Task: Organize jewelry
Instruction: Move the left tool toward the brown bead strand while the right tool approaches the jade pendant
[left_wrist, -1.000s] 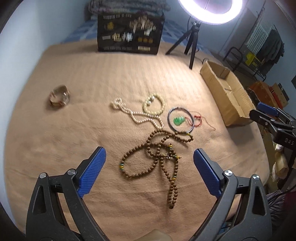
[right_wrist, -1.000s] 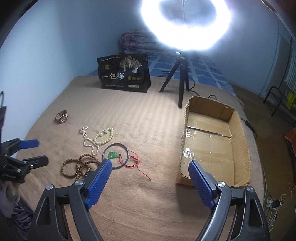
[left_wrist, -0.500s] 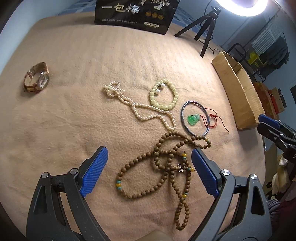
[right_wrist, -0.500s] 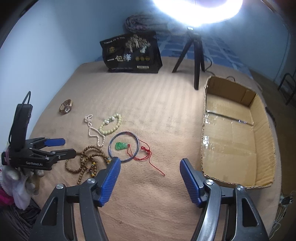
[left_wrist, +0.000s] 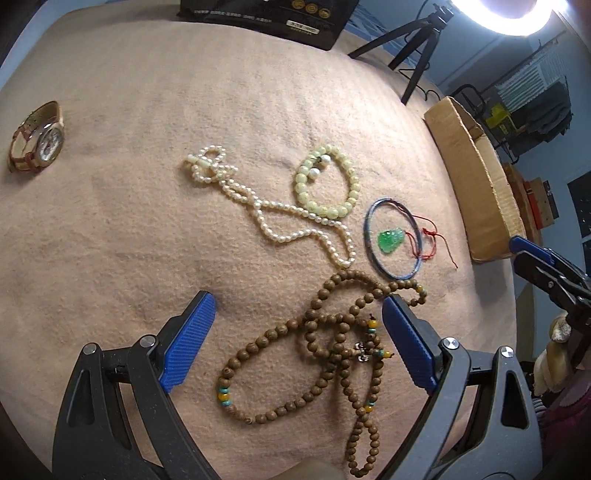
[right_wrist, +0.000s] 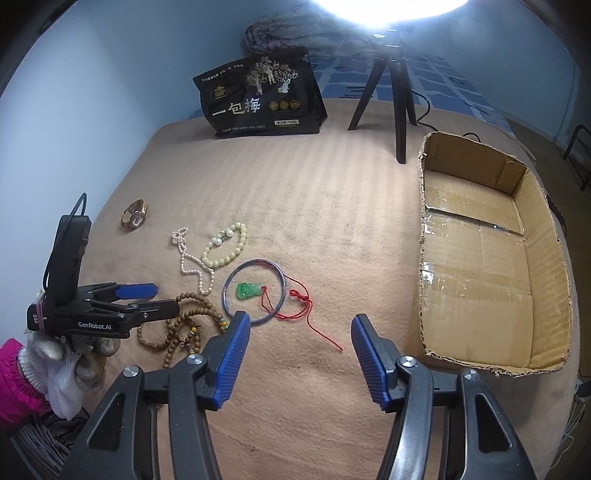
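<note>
Over the tan blanket (right_wrist: 332, 206) that carries the jewelry, both grippers have dropped closer to the pieces than they were a second ago, and the view from each has tipped further down. The left gripper (left_wrist: 299, 321) now hangs wide apart and empty directly above the brown wooden bead necklace (left_wrist: 332, 343), its pads either side of the tangle but not pressing on it. The right gripper (right_wrist: 301, 347) is narrowing its jaws as it comes in, with only bare blanket and the tail of the red cord (right_wrist: 314, 321) between them; nothing is grasped. Just ahead of it lie the thin blue bangle (right_wrist: 255, 288) with the green pendant (right_wrist: 248, 290) inside its ring. The pearl strand (left_wrist: 280, 218), the pale green bead bracelet (left_wrist: 328, 184) and the wristwatch (left_wrist: 37, 140) lie untouched, the watch well apart from the rest. The cardboard box (right_wrist: 480, 258) at the right stands empty, so no sorting is done yet; the approach looks like the prelude to a first pick-up, probably the wooden beads.
</note>
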